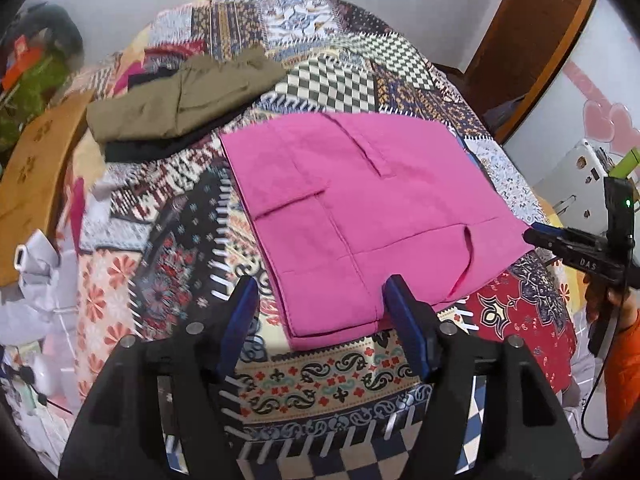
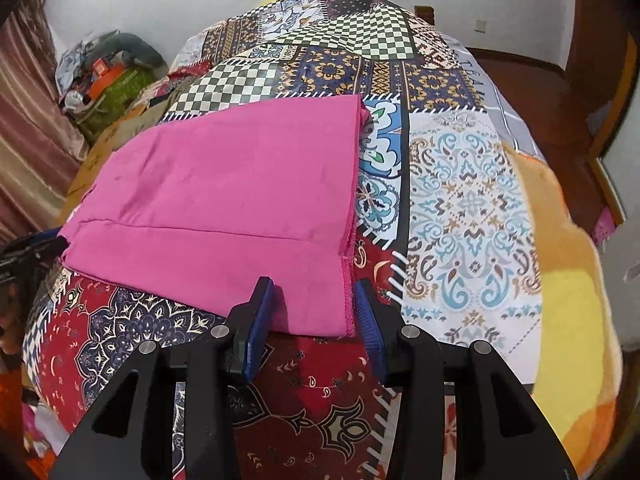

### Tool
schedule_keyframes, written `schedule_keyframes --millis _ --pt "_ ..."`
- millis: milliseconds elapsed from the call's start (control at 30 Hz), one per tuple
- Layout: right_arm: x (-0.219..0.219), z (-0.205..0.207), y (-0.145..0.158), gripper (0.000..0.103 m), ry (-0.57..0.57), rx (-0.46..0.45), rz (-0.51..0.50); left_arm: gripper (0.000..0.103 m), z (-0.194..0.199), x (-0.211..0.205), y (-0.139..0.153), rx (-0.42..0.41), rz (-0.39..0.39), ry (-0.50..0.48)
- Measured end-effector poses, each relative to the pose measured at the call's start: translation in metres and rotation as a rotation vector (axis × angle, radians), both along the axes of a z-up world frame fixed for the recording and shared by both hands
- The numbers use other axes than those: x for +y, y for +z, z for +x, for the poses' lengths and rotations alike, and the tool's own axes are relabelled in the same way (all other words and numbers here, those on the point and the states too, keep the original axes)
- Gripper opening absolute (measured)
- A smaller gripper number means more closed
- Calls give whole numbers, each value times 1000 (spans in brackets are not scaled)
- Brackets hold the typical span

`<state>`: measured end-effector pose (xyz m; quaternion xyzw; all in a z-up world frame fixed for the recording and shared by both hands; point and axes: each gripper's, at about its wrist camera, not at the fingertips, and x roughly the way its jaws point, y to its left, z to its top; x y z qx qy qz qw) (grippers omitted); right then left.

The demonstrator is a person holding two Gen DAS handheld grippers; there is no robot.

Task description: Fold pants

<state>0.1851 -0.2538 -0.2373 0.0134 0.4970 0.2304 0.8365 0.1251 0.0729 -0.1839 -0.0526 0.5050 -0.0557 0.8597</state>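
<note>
Item: pink pants (image 1: 360, 216), lying flat on the bed's patchwork quilt (image 2: 460, 184), partly folded. My left gripper (image 1: 320, 312) and right gripper (image 2: 316, 308) stood at the pants' near edge, jaws apart, holding nothing, placed for the next fold.

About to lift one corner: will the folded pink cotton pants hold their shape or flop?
The folded pink cotton pants would probably flop: thin cloth, soft creases. Layers may slide apart, since the stacked edges look loose by the right claw. Likely light, lying flat on the patchwork bedspread.
</note>
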Motion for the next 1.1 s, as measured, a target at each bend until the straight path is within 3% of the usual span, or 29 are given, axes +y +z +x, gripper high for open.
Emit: schedule_keyframes --millis 133,267,333,533,867,1100 --pt "3 13 13 40 -5 -23 7 71 6 6 19 -54 79 -4" --pt "8 30 29 53 -26 -73 32 72 29 29 29 -72 97 58" --pt "10 41 35 54 -33 -95 40 72 42 37 29 -73 111 86" --pt "24 80 39 54 -31 -122 24 72 88 64 13 -21 80 159" --pt "42 157 8 54 -17 -73 -20 71 138 63 -30 107 -14 149" --pt "54 198 -31 54 -22 24 -17 45 153 65 -53 178 -216 136"
